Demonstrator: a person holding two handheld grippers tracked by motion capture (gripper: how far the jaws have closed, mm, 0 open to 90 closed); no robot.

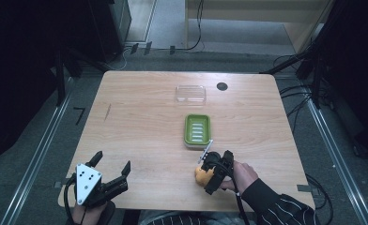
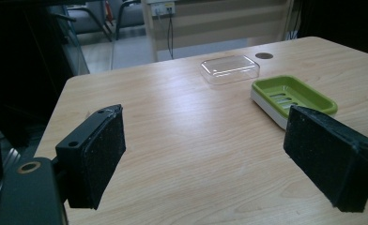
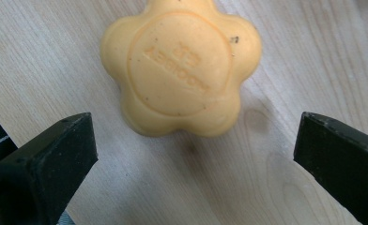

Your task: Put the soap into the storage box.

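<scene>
An orange flower-shaped soap bar (image 3: 182, 70) lies flat on the wooden table (image 1: 144, 122), near the front edge right of centre (image 1: 201, 177). My right gripper (image 1: 210, 171) points down over it and stands open (image 3: 196, 136). Its two black jaws sit wide apart on either side of the soap's near edge, without touching it. Behind the soap stands a green soap dish (image 1: 197, 130), seen again (image 2: 292, 93) in the left gripper view, with nothing in it. My left gripper (image 1: 111, 164) hovers open at the front left corner (image 2: 205, 140), holding nothing.
A clear plastic lid (image 1: 190, 93) lies behind the green dish, also in the left gripper view (image 2: 230, 69). A dark round hole (image 1: 222, 86) sits in the tabletop to the lid's right. Cables and dark stands surround the table on the floor.
</scene>
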